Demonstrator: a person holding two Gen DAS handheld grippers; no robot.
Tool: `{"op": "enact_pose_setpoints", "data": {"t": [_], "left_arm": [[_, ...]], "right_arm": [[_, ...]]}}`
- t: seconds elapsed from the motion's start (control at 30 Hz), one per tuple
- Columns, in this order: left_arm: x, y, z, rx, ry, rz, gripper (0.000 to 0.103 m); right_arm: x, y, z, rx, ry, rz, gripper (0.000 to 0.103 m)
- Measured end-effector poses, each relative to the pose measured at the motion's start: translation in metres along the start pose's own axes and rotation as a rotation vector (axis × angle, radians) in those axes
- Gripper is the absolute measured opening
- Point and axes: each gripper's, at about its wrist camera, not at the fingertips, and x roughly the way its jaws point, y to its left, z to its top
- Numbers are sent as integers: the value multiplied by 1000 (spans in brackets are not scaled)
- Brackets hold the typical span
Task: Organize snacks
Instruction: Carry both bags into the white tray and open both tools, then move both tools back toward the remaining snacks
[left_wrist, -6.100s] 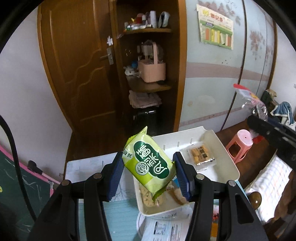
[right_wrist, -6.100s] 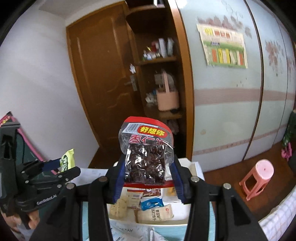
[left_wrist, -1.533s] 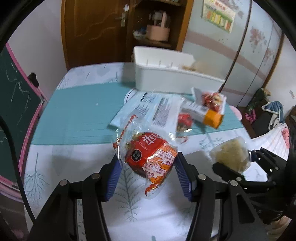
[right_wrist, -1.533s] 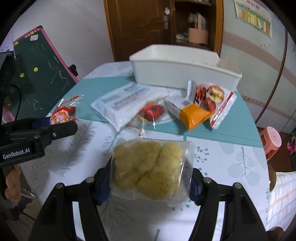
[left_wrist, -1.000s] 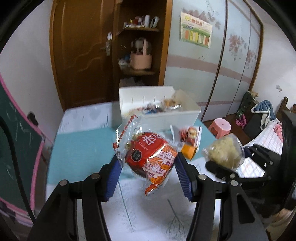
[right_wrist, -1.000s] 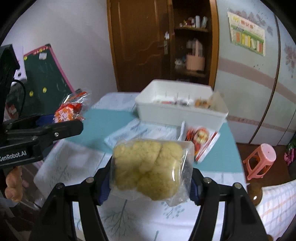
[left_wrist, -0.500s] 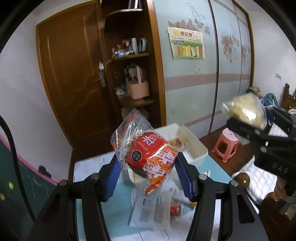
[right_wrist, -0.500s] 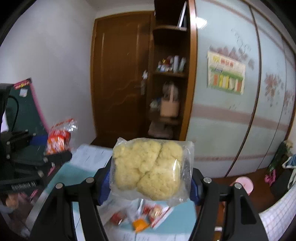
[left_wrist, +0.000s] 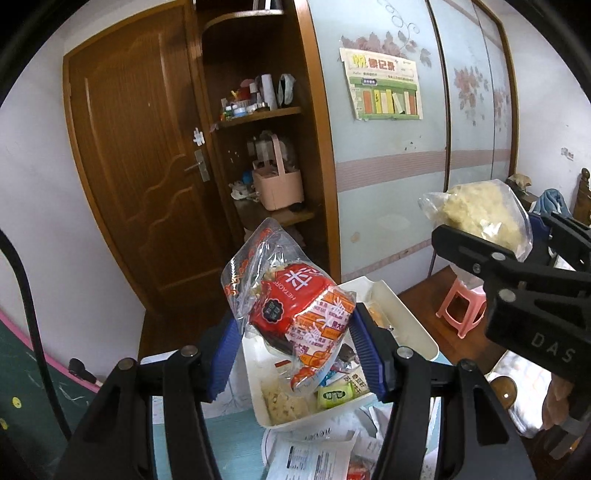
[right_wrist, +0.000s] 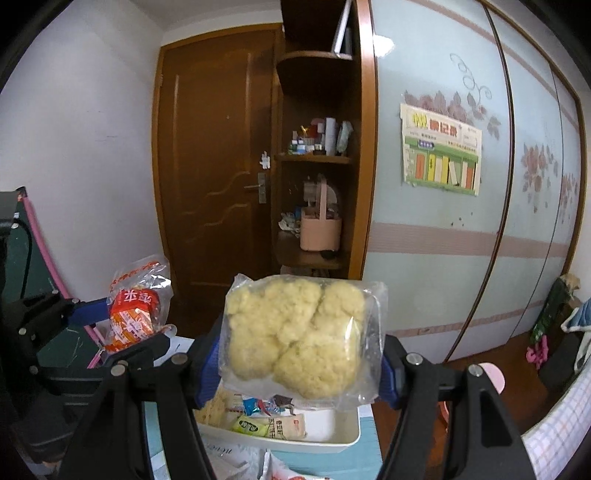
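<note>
My left gripper (left_wrist: 295, 350) is shut on a red and orange snack packet (left_wrist: 295, 310), held up over the white bin (left_wrist: 410, 325), which holds several snacks. The same packet (right_wrist: 135, 319) shows at the left of the right wrist view, in the left gripper (right_wrist: 122, 332). My right gripper (right_wrist: 301, 354) is shut on a clear bag of pale yellow puffed snack (right_wrist: 295, 336), also above the white bin (right_wrist: 347, 439). In the left wrist view that bag (left_wrist: 484, 218) and the right gripper (left_wrist: 491, 236) hang at the right, higher than the bin.
Loose printed wrappers (left_wrist: 314, 454) lie on the teal tablecloth in front of the bin. Behind stand a brown door (left_wrist: 136, 177), a corner shelf with a pink basket (left_wrist: 279, 184) and a sliding wardrobe. A pink stool (left_wrist: 461, 306) stands on the floor at right. A green chalkboard (left_wrist: 22, 369) is left.
Both grippers have risen from low over the table and moved forward with their packets, so the bin now lies right beneath them and the room's far wall fills the views.
</note>
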Motion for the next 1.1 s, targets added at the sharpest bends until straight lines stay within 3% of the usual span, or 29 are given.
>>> {"op": "enact_pose_setpoints", "data": {"t": [0.37, 0.43, 0.57, 0.7, 1.1], "left_arm": [[70, 4, -10, -32, 66, 14, 58], [83, 6, -12, -42, 75, 22, 66], [116, 14, -23, -44, 118, 19, 100], [138, 25, -40, -68, 159, 27, 101], [147, 35, -71, -93, 214, 35, 101]], "right_arm": [[78, -16, -20, 48, 135, 4, 68], [92, -17, -25, 57, 164, 12, 70], [123, -23, -40, 93, 238, 58, 72], [143, -32, -58, 152, 314, 77, 81], [143, -19, -72, 101, 332, 76, 84]]}}
